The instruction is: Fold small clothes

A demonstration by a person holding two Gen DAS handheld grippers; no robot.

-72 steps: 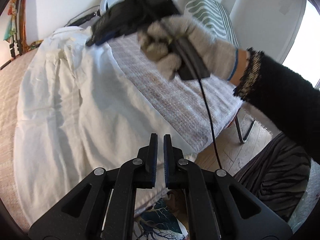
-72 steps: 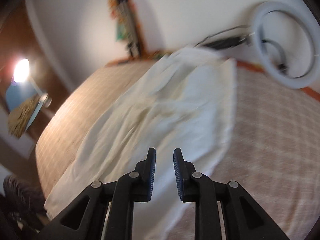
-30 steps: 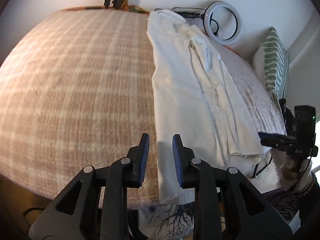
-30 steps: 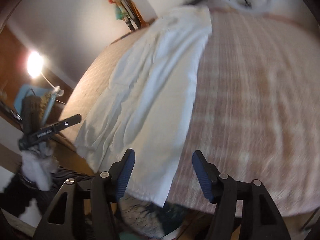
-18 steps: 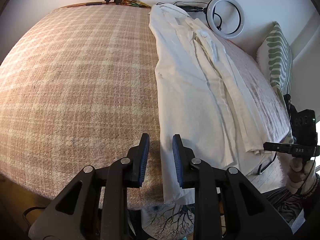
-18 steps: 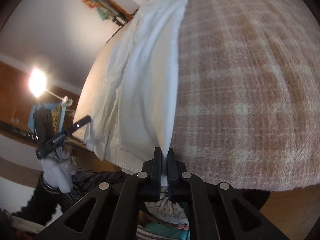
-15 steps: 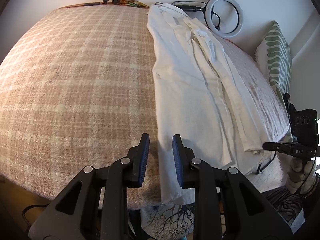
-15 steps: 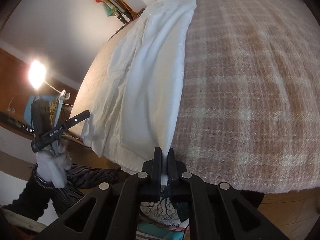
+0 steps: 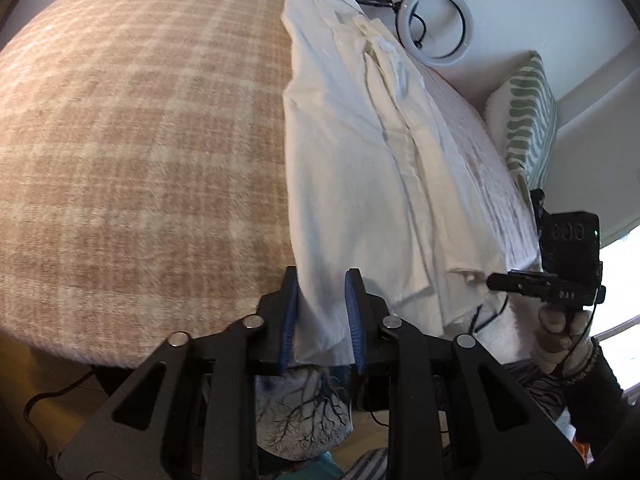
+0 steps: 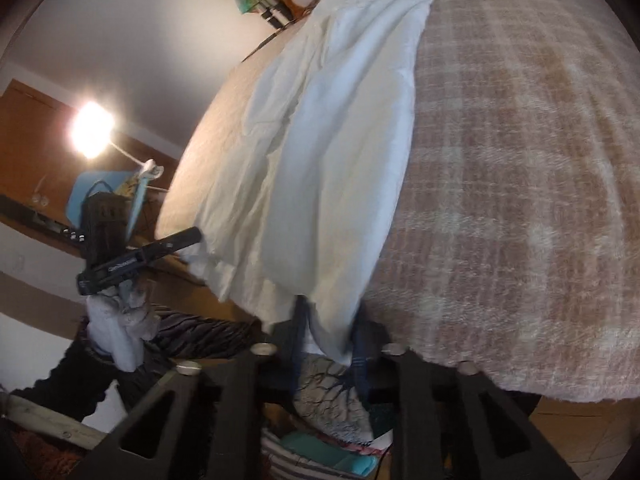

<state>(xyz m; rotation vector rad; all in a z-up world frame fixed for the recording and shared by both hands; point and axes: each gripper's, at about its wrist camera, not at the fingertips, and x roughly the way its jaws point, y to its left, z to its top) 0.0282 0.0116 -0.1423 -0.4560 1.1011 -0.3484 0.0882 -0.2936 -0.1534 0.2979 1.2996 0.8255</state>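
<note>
Left wrist | white garment (image 9: 360,168) long axis runs away over blanket (image 9: 140,140) | both grippers' jaws parted astride hem

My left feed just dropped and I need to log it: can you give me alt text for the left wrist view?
The left hand-held gripper is open, its blue-padded fingers either side of the near hem of a white garment lying lengthwise on a plaid blanket. At right the other hand-held gripper reaches the garment's far corner; a ring light and striped pillow sit behind.
</note>
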